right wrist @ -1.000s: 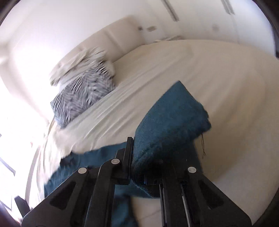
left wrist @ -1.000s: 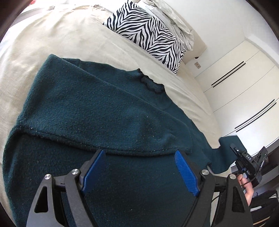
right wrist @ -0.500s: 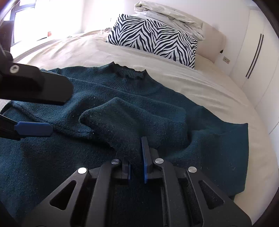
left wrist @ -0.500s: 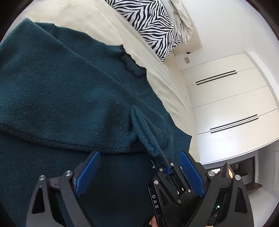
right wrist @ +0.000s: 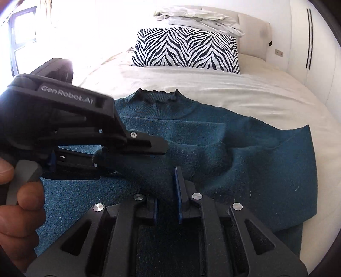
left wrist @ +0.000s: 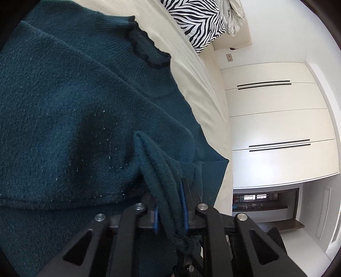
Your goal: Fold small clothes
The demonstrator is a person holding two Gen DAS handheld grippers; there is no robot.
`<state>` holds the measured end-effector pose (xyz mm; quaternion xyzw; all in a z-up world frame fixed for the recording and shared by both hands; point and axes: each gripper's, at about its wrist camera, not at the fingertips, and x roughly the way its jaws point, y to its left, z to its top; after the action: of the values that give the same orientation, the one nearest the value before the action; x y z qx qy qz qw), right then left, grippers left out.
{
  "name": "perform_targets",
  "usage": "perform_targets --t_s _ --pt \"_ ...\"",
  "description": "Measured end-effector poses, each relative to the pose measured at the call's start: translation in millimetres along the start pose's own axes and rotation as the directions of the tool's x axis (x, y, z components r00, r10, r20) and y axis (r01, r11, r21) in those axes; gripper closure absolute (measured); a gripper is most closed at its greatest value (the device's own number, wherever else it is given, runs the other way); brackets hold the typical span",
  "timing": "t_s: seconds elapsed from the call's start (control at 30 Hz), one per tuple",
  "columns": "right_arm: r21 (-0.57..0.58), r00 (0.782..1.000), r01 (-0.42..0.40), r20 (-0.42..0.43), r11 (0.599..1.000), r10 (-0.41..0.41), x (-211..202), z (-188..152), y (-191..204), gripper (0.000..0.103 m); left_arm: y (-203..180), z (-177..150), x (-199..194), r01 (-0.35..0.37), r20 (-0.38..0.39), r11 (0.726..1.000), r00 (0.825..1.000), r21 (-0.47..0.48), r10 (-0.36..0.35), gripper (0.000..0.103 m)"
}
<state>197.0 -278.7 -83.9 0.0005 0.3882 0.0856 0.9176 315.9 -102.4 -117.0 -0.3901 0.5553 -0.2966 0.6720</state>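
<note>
We see the bed (right wrist: 245,89) spread out ahead of both hand-held grippers, cream sheet across it. At its far end, beyond the fingertips, sits a zebra-print pillow (right wrist: 185,49) with crumpled pale bedding (right wrist: 198,18) piled behind it. A white wardrobe (left wrist: 272,127) stands off to the right of the left hand-held gripper.

The teal sweater (right wrist: 245,149) lies flat on the bed directly under and ahead of both hand-held grippers, ruffled collar (right wrist: 158,97) pointing toward the pillow. One sleeve (left wrist: 157,168) is folded in over the chest.

The left hand-held gripper (left wrist: 170,211) has just been closing; its blue pads now pinch the cuff end of that sleeve, the knit bunched between them. The right hand-held gripper (right wrist: 167,196) is almost closed, a narrow gap between its blue pads; sweater fabric lies there, but we cannot tell whether they press it. A hand (right wrist: 12,191) holds the left tool's trigger.
</note>
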Motion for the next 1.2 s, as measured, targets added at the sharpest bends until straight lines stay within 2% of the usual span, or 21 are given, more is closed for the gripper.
perform_targets --t_s 0.07,0.13,0.17,0.2,0.27,0.33,0.4,0.47,0.57,0.63,0.67,0.77,0.87,0.93,1.0,1.07,1.13,1.2 --pt "0.025 1.000 -0.027 0.001 0.999 0.027 -6 -4 -7 0.086 -3 1 -6 -0.004 0.012 1.000 1.000 0.013 0.003 0.094" --pt "0.068 0.997 -0.073 0.008 0.995 0.072 -15 -8 -17 0.075 -9 4 -17 -0.007 0.029 0.999 1.000 0.040 0.005 0.094" --pt "0.095 0.995 -0.103 0.020 0.990 0.101 -20 -11 -22 0.060 -15 5 -24 -0.012 0.044 0.998 0.999 0.067 0.009 0.094" --pt "0.130 0.991 -0.133 0.040 0.983 0.129 -28 -15 -29 0.041 -21 7 -33 -0.026 0.063 0.995 0.998 0.101 0.020 0.094" --pt "0.204 0.980 -0.182 0.113 0.962 0.162 -46 -24 -47 0.031 -36 12 -49 -0.061 0.109 0.985 0.993 0.164 0.044 0.095" --pt "0.286 0.972 -0.219 0.142 0.933 0.185 -55 -32 -70 0.031 -48 19 -68 -0.093 0.159 0.972 0.986 0.217 0.059 0.095" --pt "0.412 0.962 -0.272 0.133 0.870 0.237 -54 -41 -97 0.031 -53 26 -87 -0.136 0.205 0.957 0.975 0.257 0.084 0.095" --pt "0.545 0.949 -0.313 0.143 0.778 0.282 -48 -55 -126 0.031 -49 33 -102 -0.200 0.248 0.941 0.960 0.274 0.132 0.095" --pt "0.696 0.933 -0.341 0.169 0.632 0.317 -35 -73 -161 0.031 -20 43 -113 -0.287 0.274 0.926 0.937 0.244 0.218 0.095" --pt "0.756 0.917 -0.378 0.225 0.534 0.330 -31 -85 -177 0.031 6 46 -116 -0.321 0.273 0.923 0.926 0.211 0.260 0.095" --pt "0.769 0.911 -0.391 0.246 0.505 0.330 -32 -88 -181 0.031 17 47 -118 -0.331 0.272 0.923 0.923 0.198 0.273 0.095" --pt "0.795 0.900 -0.411 0.278 0.445 0.335 -28 -89 -191 0.031 42 48 -112 -0.351 0.271 0.919 0.916 0.177 0.297 0.095" --pt "0.819 0.878 -0.442 0.311 0.367 0.364 -26 -88 -195 0.031 48 47 -100 -0.367 0.265 0.913 0.912 0.181 0.314 0.094" --pt "0.830 0.869 -0.450 0.322 0.329 0.376 -20 -83 -197 0.029 50 45 -95 -0.380 0.258 0.906 0.909 0.187 0.328 0.094" --pt "0.830 0.861 -0.459 0.328 0.317 0.388 -16 -75 -197 0.029 51 43 -93 -0.371 0.254 0.910 0.912 0.184 0.321 0.094" --pt "0.835 0.869 -0.451 0.330 0.315 0.368 -7 -66 -199 0.030 51 41 -94 -0.360 0.256 0.915 0.916 0.181 0.310 0.094" --pt "0.846 0.866 -0.464 0.370 0.264 0.337 -3 -66 -213 0.030 50 37 -95 -0.352 0.260 0.917 0.918 0.186 0.299 0.094" --pt "0.844 0.877 -0.465 0.398 0.269 0.268 -10 -64 -228 0.032 48 35 -95 -0.356 0.269 0.914 0.915 0.196 0.299 0.094"
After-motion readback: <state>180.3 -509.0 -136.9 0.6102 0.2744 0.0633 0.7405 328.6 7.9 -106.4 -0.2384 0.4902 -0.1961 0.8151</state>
